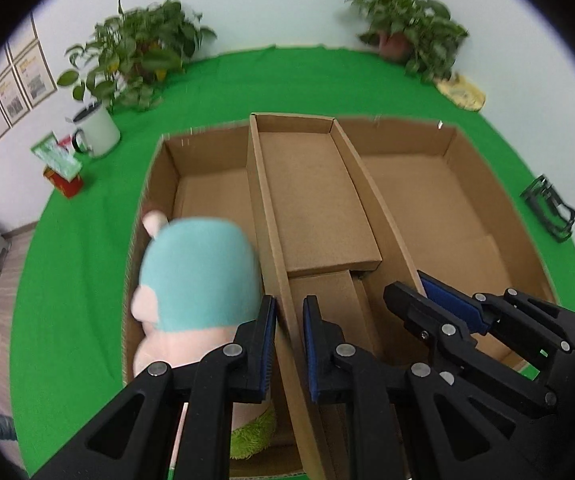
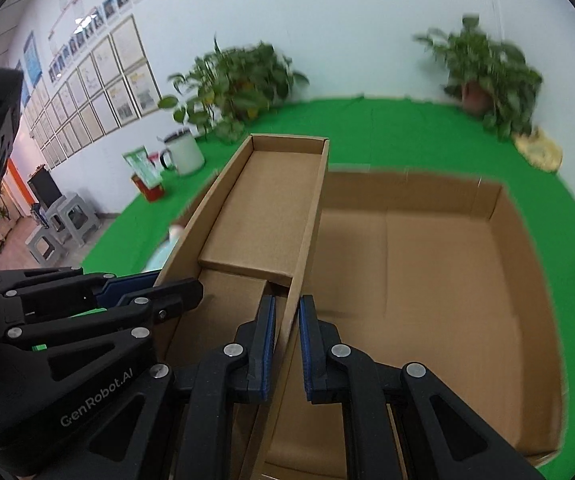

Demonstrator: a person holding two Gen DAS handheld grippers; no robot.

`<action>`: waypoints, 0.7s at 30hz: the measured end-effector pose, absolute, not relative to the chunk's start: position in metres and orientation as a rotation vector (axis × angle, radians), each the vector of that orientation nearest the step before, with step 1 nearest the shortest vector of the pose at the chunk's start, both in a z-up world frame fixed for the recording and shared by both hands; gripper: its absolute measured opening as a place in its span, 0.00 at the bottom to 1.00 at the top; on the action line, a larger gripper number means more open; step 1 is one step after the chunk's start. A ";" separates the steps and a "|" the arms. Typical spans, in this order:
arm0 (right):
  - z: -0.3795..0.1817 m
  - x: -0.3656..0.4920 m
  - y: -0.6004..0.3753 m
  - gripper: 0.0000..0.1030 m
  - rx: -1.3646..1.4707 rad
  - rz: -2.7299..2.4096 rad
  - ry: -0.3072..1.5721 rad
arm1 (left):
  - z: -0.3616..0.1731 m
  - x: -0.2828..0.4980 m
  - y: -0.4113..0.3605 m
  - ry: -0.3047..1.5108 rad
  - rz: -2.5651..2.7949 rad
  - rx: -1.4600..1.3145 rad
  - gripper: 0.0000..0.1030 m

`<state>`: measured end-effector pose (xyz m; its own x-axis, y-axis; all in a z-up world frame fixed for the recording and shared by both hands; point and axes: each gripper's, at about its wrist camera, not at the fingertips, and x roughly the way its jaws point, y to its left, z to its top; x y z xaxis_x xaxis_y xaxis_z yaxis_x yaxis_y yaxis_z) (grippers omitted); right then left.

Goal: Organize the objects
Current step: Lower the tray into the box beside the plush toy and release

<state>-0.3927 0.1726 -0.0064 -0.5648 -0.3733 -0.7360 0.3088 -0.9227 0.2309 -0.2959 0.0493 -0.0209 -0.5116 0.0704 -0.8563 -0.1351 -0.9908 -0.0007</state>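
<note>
A green cloth (image 1: pixel 215 92) covers the surface, backed by a white wall w/ two potted plants (image 2: pixel 239 88) at the far edge and framed sheets (image 2: pixel 99 88) far left. A narrow inner box (image 1: pixel 311 184) is held over the large cardboard tray (image 2: pixel 499 216): left gripper (image 1: pixel 289 344) is clamped on its left wall, right gripper (image 2: pixel 287 344) on its right wall. A plush toy (image 1: pixel 199 272) lies in the tray's left part.

"GenRobot.AI" stands in grey letters on the left gripper (image 2: pixel 149 294) body.
</note>
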 end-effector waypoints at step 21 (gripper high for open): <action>-0.072 -0.393 0.151 0.39 1.394 -2.297 -0.279 | -0.002 -0.230 0.023 0.036 2.708 -1.337 0.28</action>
<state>-0.3925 0.1511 -0.0721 -0.3973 -0.4641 -0.7917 0.2607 -0.8842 0.3875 -0.2296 0.0229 -0.0022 -0.6021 0.0977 -0.7924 -0.1186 -0.9924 -0.0322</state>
